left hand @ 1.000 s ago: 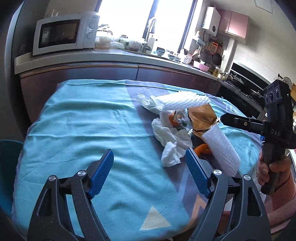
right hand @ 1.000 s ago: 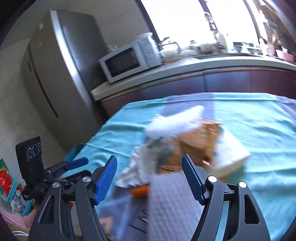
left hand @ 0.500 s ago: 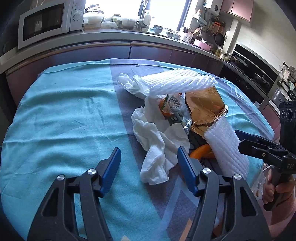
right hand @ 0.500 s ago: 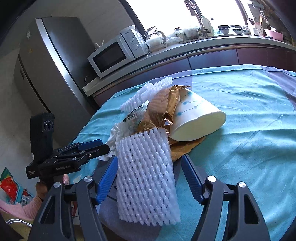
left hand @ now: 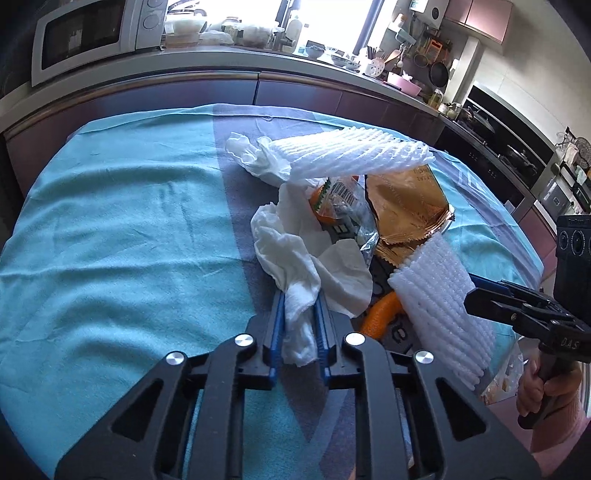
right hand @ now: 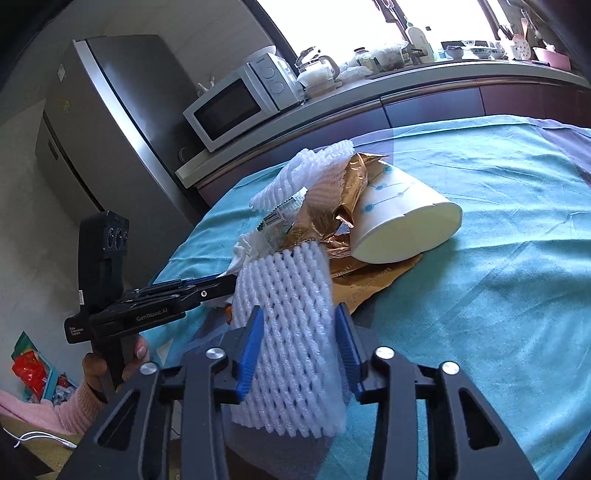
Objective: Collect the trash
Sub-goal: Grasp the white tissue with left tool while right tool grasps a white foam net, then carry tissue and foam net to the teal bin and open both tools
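A trash pile lies on the teal-clothed table (left hand: pixel 110 229). My left gripper (left hand: pixel 298 310) is shut on a crumpled white paper towel (left hand: pixel 295 258) at the pile's near edge. My right gripper (right hand: pixel 298 325) is shut on a white foam fruit net (right hand: pixel 288 325), also seen in the left wrist view (left hand: pixel 439 295). The pile also holds a second foam net (left hand: pixel 351 155), a gold foil bag (left hand: pixel 402 206), an orange peel (left hand: pixel 382 314), a clear wrapper (left hand: pixel 343 206) and a tipped paper cup (right hand: pixel 399 221).
A kitchen counter (left hand: pixel 258 62) with a microwave (left hand: pixel 88 33) runs behind the table. A steel fridge (right hand: pixel 110 122) stands at the left. A stove (left hand: pixel 491 147) is at the right. Teal cloth (right hand: pixel 498 258) spreads to the right of the pile.
Both grippers have closed: the left on the paper towel, the right on the foam net. The left gripper has moved forward to the pile's edge.
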The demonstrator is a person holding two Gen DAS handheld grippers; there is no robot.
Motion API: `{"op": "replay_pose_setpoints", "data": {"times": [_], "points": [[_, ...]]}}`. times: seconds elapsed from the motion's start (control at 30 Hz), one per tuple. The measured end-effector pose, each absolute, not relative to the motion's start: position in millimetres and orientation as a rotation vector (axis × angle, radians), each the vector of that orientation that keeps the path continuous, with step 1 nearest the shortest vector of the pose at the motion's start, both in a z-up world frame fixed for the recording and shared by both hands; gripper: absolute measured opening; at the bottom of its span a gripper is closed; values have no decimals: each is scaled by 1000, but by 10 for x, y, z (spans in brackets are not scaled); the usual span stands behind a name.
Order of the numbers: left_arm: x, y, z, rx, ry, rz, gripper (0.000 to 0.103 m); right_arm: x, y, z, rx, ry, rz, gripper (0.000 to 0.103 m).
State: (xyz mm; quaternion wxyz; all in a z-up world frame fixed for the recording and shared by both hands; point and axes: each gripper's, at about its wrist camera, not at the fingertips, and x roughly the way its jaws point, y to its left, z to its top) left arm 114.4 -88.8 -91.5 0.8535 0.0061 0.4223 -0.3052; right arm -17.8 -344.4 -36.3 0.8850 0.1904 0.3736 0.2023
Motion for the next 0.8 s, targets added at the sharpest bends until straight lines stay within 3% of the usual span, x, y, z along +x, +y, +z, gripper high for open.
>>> {"op": "replay_pose_setpoints", "data": {"times": [0.13,0.8], "points": [[1098,-846,-876,6,866,-644,7,-206,-3402,-320,388,768,443,13],[651,-4,-377,-19,705,-562,7,-46,-2876,-2,367,700,617,12]]}}
